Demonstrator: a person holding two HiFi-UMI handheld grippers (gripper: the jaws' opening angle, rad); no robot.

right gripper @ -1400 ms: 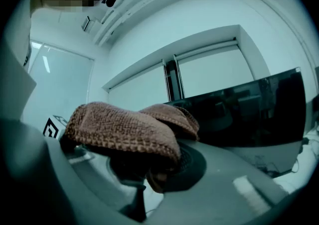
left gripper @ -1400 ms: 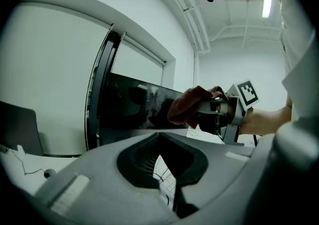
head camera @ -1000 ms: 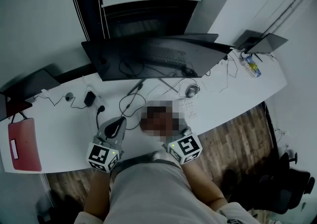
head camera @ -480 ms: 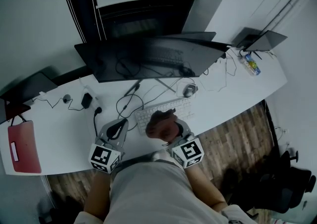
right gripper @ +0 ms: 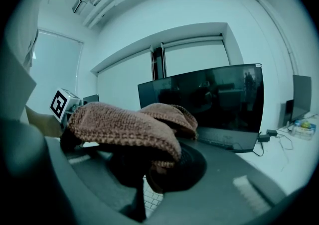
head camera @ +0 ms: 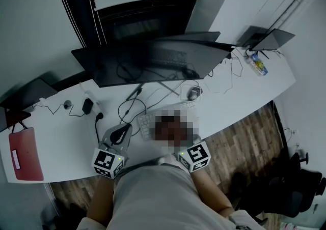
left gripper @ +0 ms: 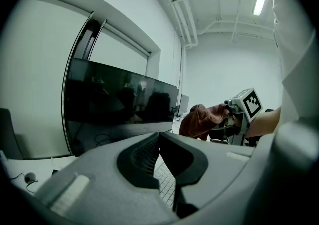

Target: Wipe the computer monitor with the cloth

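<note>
Left gripper [head camera: 121, 131] sat at lower centre-left of the head view, over the near edge of the white desk [head camera: 66, 135]. In the left gripper view its jaws were closed tip to tip with nothing between them; keyboard keys showed through the slit below the tips.

Right gripper [right gripper: 162, 169] sat at lower centre of the head view, just right of the left one, its marker cube near the person's torso. Its jaws were clamped on the brown cloth [right gripper: 128, 128]. The cloth bunched up and draped over the jaw tips, off the desk, above the white keyboard [head camera: 146, 121]. The left gripper view showed the same cloth at centre-right, hanging from the right gripper.

The dark monitor [head camera: 153, 61] stood at upper centre of the head view, at the back of the desk, well apart from the cloth. No contact between the two.

Mouse [head camera: 194, 92] lay right of the monitor stand. Black cables [head camera: 127, 107] looped left of the keyboard. A red flat item [head camera: 24, 153] lay at the far left desk end.
</note>
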